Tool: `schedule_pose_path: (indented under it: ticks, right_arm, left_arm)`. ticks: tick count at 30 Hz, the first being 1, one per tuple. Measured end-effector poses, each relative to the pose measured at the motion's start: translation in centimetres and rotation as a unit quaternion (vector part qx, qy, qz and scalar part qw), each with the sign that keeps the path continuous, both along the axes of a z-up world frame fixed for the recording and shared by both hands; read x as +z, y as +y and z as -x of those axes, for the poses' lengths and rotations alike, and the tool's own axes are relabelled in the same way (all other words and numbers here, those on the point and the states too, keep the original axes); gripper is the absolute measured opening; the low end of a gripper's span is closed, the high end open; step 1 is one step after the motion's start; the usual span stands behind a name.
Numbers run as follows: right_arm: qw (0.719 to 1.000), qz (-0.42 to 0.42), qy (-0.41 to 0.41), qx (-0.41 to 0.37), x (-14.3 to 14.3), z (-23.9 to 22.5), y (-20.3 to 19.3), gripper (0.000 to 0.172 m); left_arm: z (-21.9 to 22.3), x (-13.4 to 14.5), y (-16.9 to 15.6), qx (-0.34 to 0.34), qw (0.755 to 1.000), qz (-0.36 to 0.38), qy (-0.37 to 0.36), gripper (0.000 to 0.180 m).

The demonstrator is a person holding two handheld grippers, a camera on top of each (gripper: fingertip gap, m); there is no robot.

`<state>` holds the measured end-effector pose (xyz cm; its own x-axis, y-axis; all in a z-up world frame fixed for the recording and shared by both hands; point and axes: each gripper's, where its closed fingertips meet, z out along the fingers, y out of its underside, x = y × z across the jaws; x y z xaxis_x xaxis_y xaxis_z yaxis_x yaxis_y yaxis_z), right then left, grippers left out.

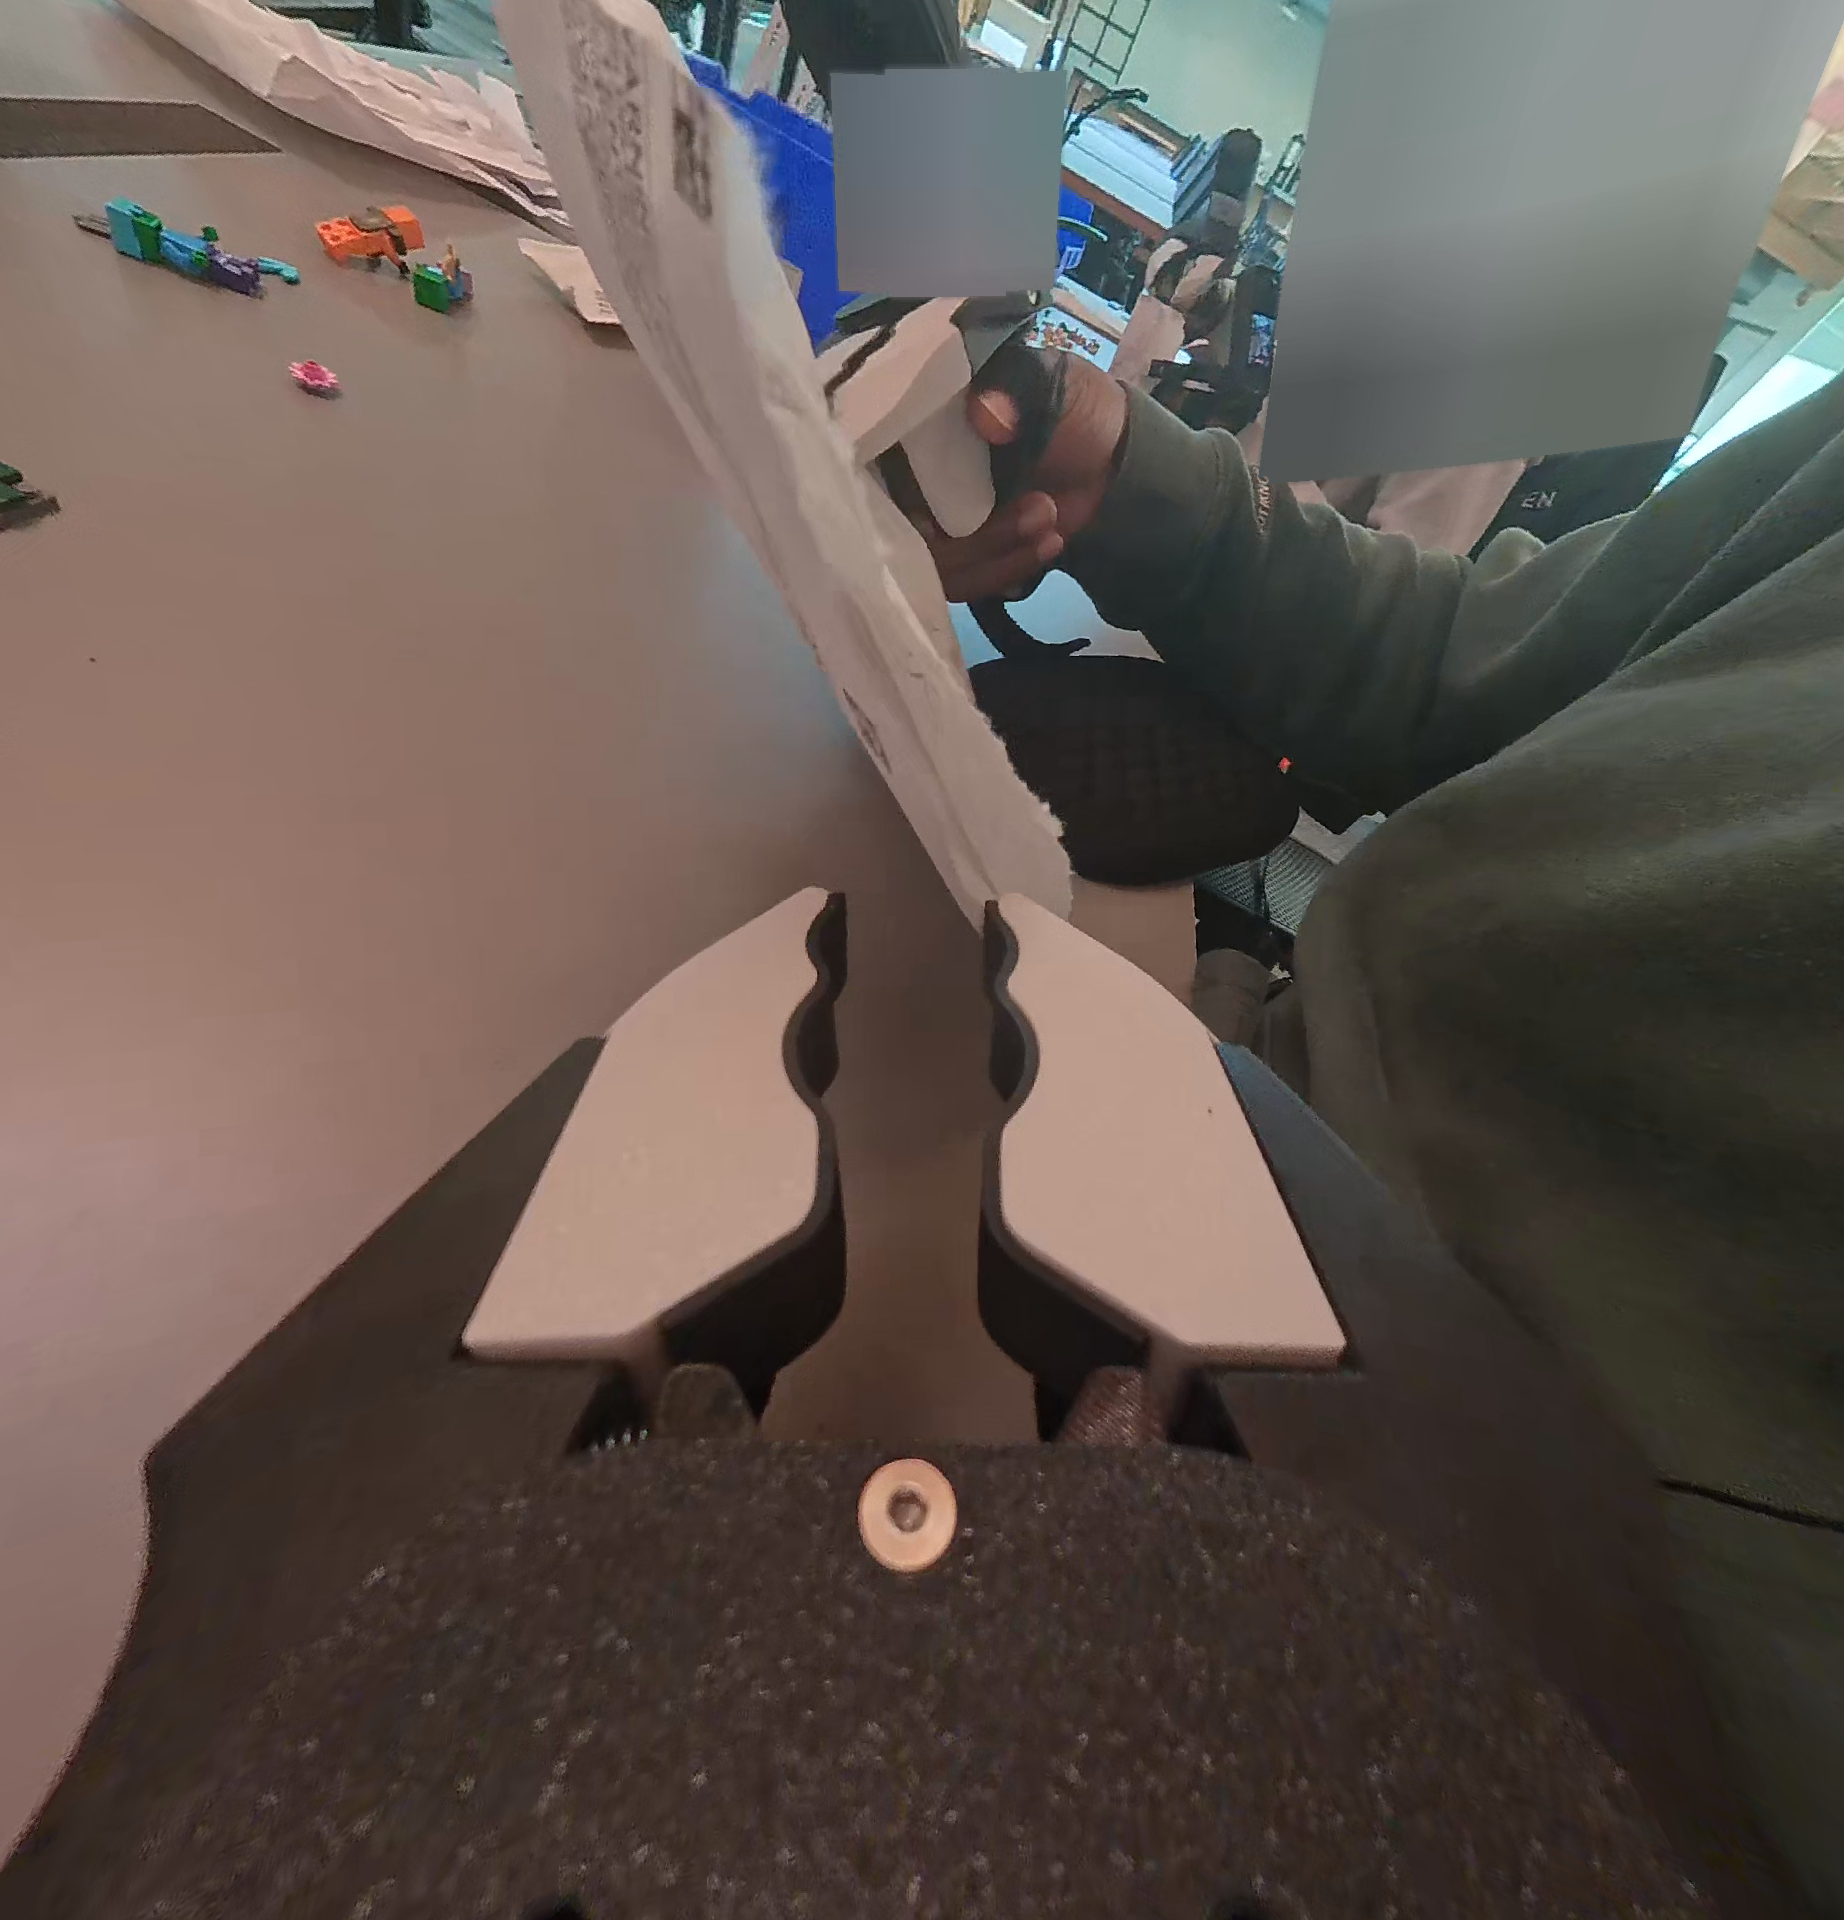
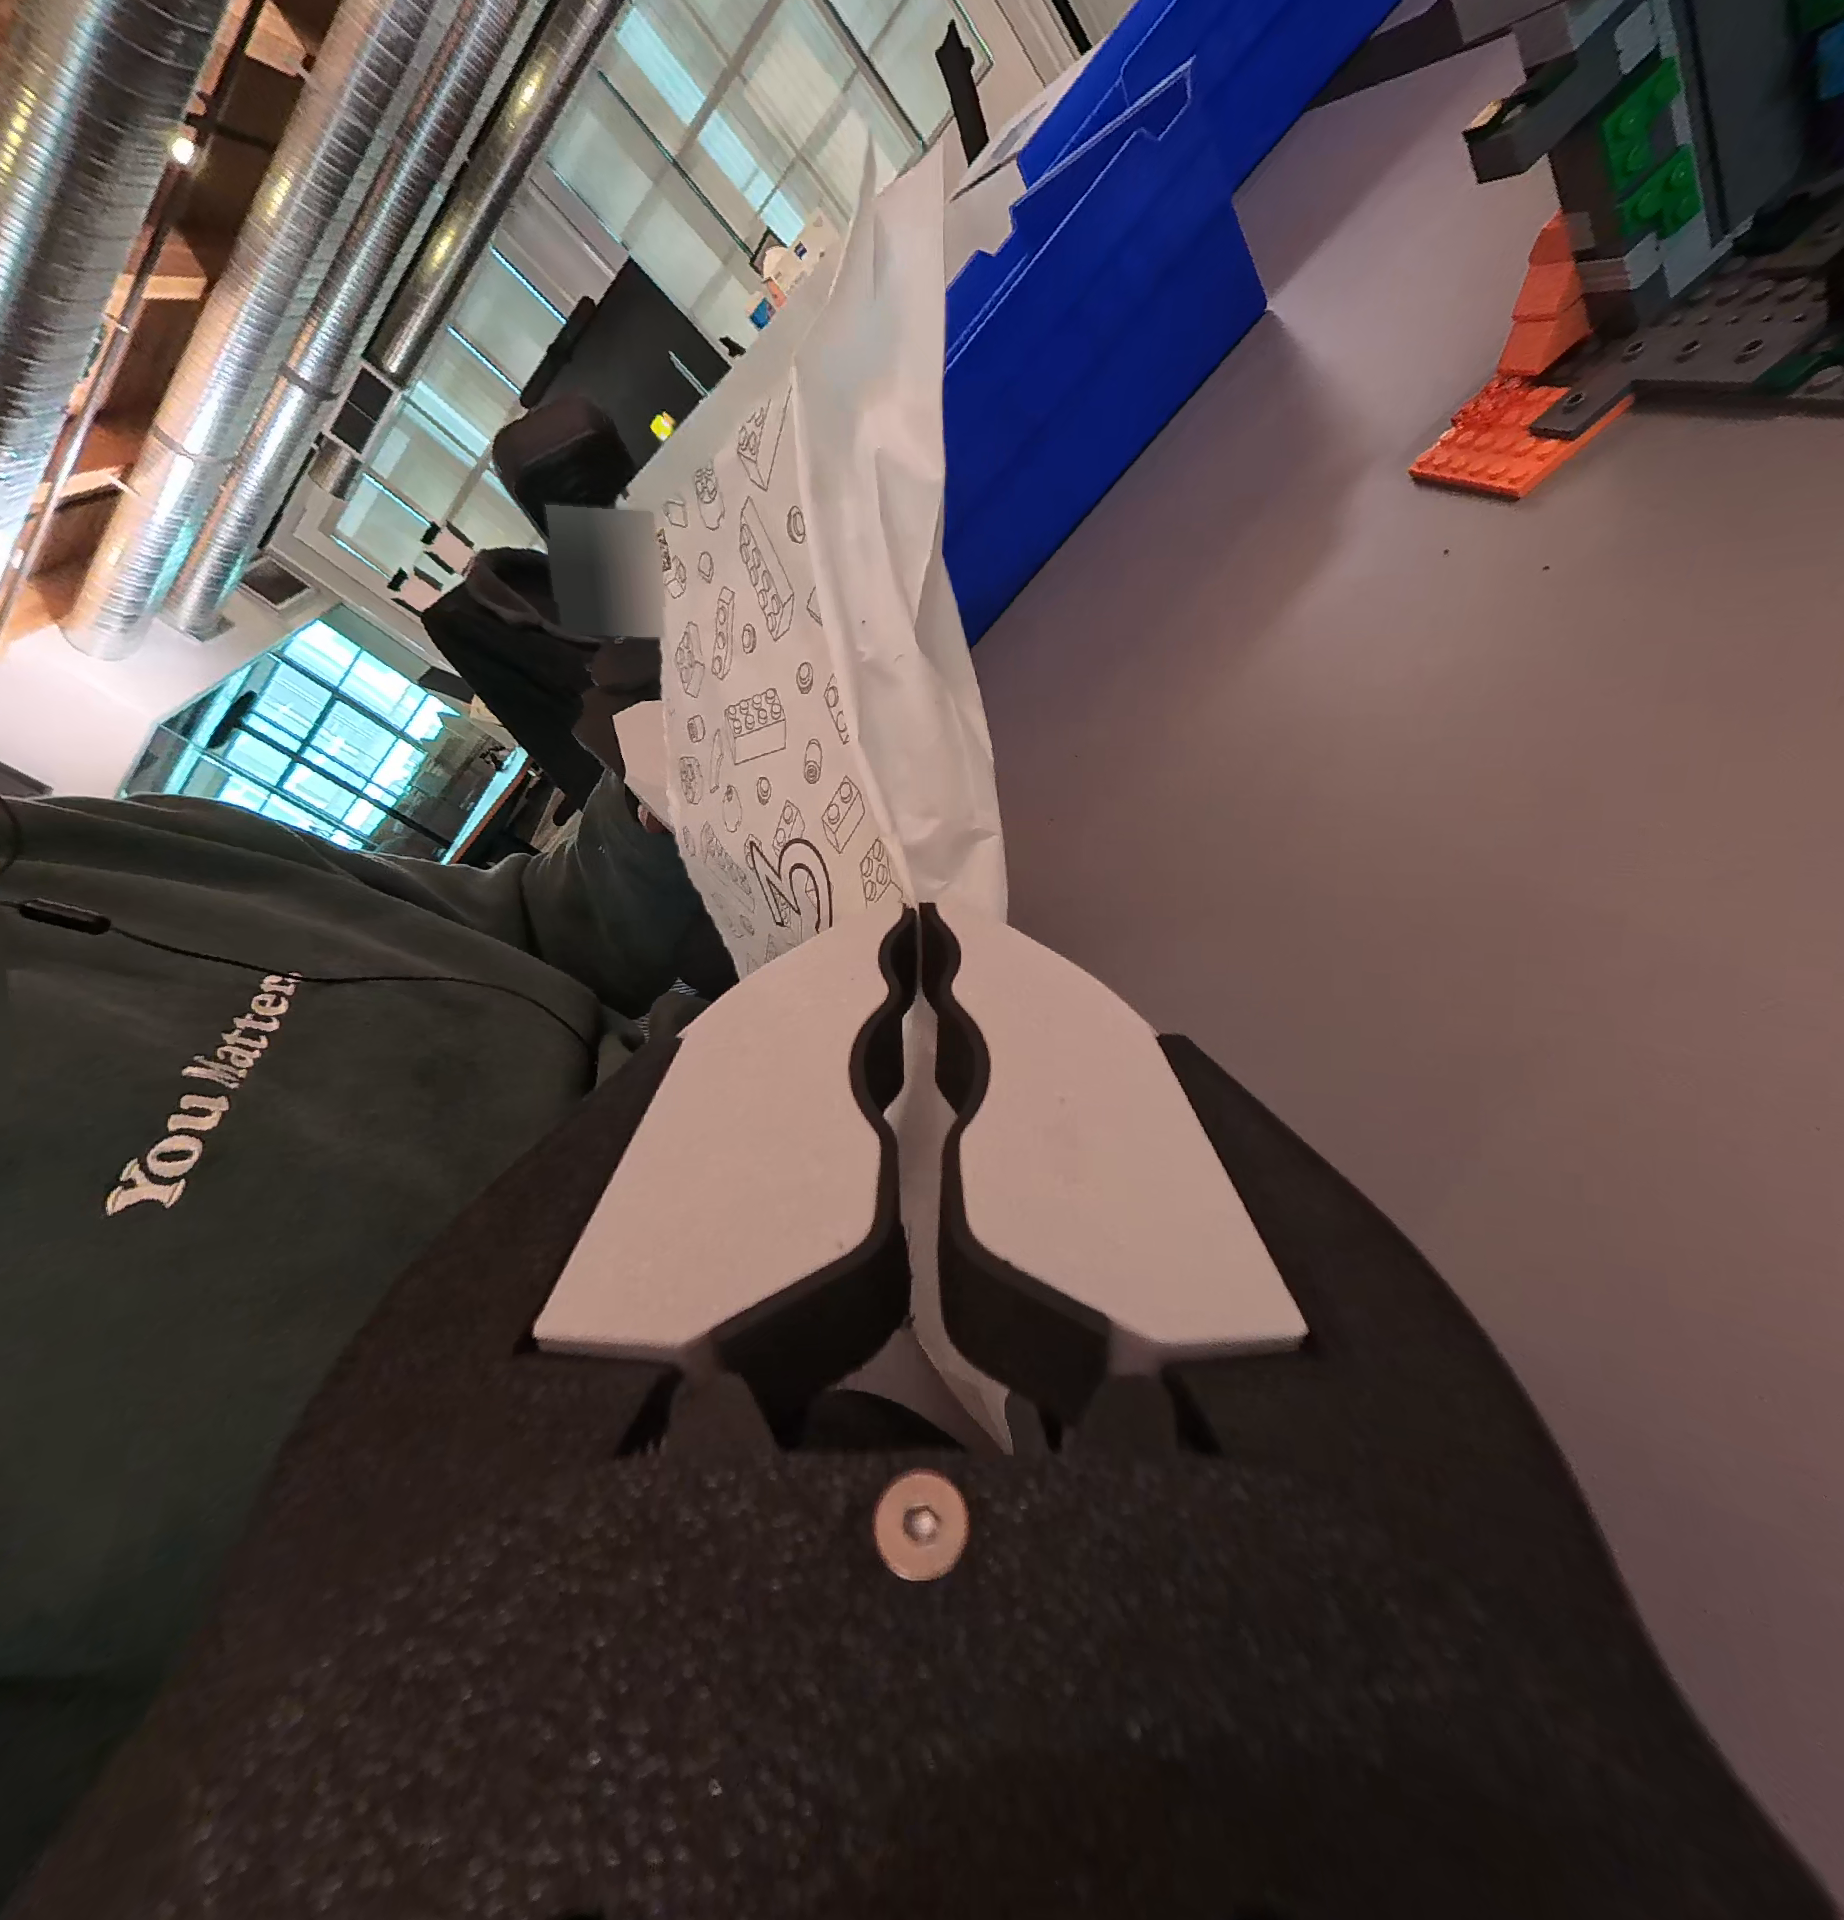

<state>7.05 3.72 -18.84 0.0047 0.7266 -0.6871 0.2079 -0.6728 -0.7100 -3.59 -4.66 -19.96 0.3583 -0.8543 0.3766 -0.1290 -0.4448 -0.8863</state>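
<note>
Plainly, we have our right tool (image 2: 918, 920) clamped on a white paper bag (image 2: 845, 665), its pads pressed flat on the paper, which runs up and away from the fingertips above the grey desk (image 2: 1417, 831). Our left tool (image 1: 915, 909) stands apart with bare desk showing between its fingers; the torn lower edge of the same bag (image 1: 793, 468) lies just against the tip of its right finger (image 1: 1063, 997), not pinched. The bag's end looks ragged, so we judge it already torn open, though we cannot see whether anything is inside. On writing, the bag carries line drawings of toy bricks, a large outlined numeral and dense printed blocks, which we leave unread; a dark green sleeve (image 2: 222, 1143) bears pale lettering. Loose coloured brick pieces (image 1: 274, 249) lie well apart on the desk, and a blue bin (image 2: 1094, 343) stands behind the bag.
</note>
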Motion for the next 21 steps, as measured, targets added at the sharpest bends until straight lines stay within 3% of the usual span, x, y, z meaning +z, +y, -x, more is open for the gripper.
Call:
schedule_pose_path:
  ticks: [5,10,13,16,21]
  right_arm:
    - [1.0,-0.006,-0.003,-0.009,0.1,0.2,0.0,0.0]
    - [1.0,-0.013,0.006,-0.004,0.7,0.9,-0.4,0.0]
    - [0.997,-0.023,-0.034,-0.067,-0.1,0.6,2.2,0.002]
    - [0.956,-0.159,-0.144,-0.203,-0.1,-1.1,6.6,0.007]
    - [0.886,-0.337,-0.222,-0.227,4.0,1.6,3.9,0.034]
  left_arm:
    - [0.1,-0.2,1.3,0.055,0.998,0.014,0.008,0.023]
    - [0.0,-1.0,2.7,0.101,0.994,0.009,0.042,0.0]
    - [0.9,-0.7,4.5,0.145,0.986,0.005,0.076,0.0]
    - [2.3,0.1,6.8,0.206,0.973,-0.009,0.102,0.001]
    - [3.3,2.3,9.5,0.271,0.958,-0.023,0.086,0.0]
